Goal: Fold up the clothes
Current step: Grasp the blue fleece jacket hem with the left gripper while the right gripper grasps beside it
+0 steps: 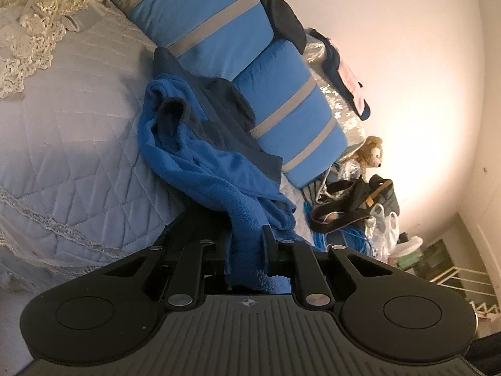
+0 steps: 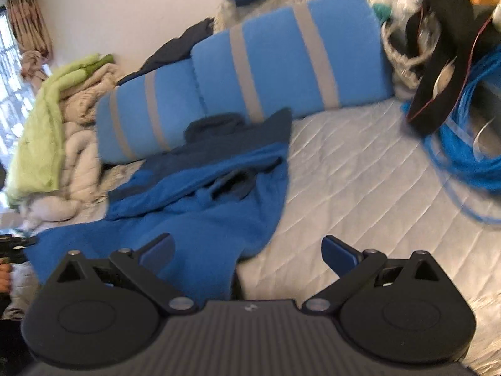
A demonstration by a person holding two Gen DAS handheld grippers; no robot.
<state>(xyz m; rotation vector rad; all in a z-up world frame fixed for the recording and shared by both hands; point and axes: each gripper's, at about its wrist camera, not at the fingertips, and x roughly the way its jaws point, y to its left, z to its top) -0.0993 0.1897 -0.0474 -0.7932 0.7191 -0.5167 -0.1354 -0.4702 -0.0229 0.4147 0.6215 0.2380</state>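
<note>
A blue fleece garment (image 1: 200, 163) with dark navy parts lies crumpled on a pale quilted bed (image 1: 78, 131). My left gripper (image 1: 245, 244) is shut on a bunched edge of the blue fleece, which runs up between its fingers. In the right wrist view the same fleece garment (image 2: 200, 213) spreads over the bed (image 2: 360, 188) in front of my right gripper (image 2: 247, 250). That gripper is open, its left finger (image 2: 158, 249) over the fleece's near edge and its right finger (image 2: 339, 253) over bare quilt. The left gripper shows at the far left edge (image 2: 14, 246).
A blue cushion with grey stripes (image 2: 250, 72) lies behind the fleece. Green and beige bedding (image 2: 53, 131) is piled at the left. A blue cable coil (image 2: 469, 144), black straps (image 2: 444, 62), a teddy bear (image 1: 371, 153) and bags crowd the bed's far end by the wall.
</note>
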